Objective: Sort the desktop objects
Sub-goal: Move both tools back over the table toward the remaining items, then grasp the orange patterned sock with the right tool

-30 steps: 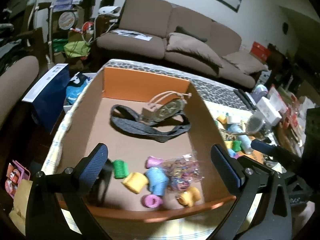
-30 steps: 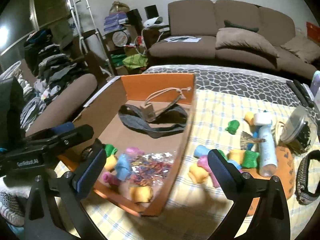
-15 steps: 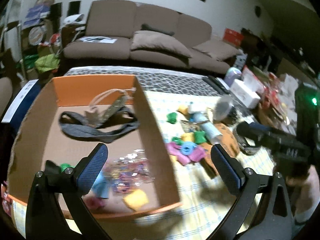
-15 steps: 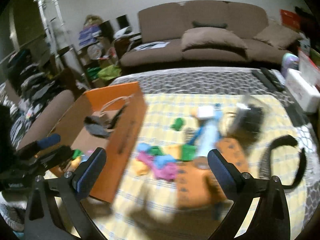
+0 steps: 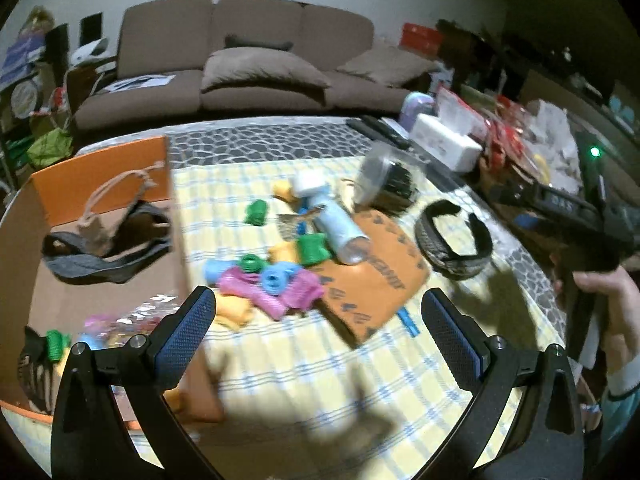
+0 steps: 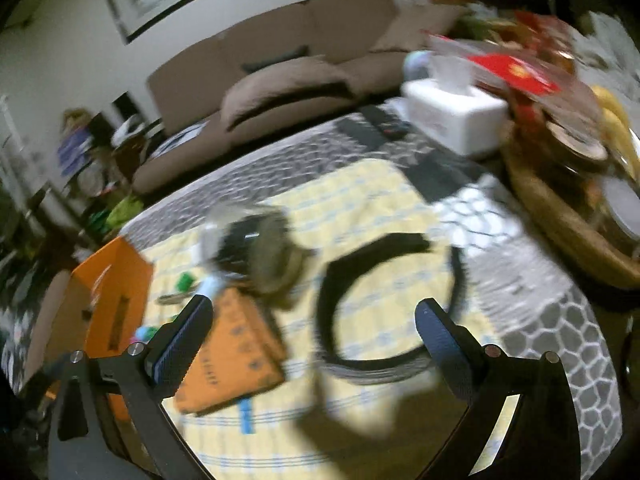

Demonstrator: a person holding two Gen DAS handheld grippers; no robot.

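Observation:
The orange-walled cardboard box (image 5: pixel 100 168) stands at the left and holds a grey strap (image 5: pixel 92 266) and small coloured rollers. More pink, blue and green rollers (image 5: pixel 272 276) lie in a heap on the yellow checked cloth beside a pale blue bottle (image 5: pixel 336 224) and a flat orange packet (image 5: pixel 372 280). A black coiled belt (image 5: pixel 452 236) (image 6: pixel 384 300) lies to the right. My left gripper (image 5: pixel 320 320) is open above the cloth with nothing in it. My right gripper (image 6: pixel 314 332) is open just above the belt, also empty. A hand (image 5: pixel 612 300) holds it.
A clear tub with dark contents (image 5: pixel 384 180) (image 6: pixel 256 248) lies tipped behind the packet. A white tissue box (image 6: pixel 456 116), remotes (image 6: pixel 380 128) and a wooden tray of clutter (image 6: pixel 568 208) crowd the table's right side. A brown sofa (image 5: pixel 248 60) stands behind.
Both grippers have swung right, away from the box. The left view now centres on the roller heap; the right view has moved over the black belt. Both stayed open.

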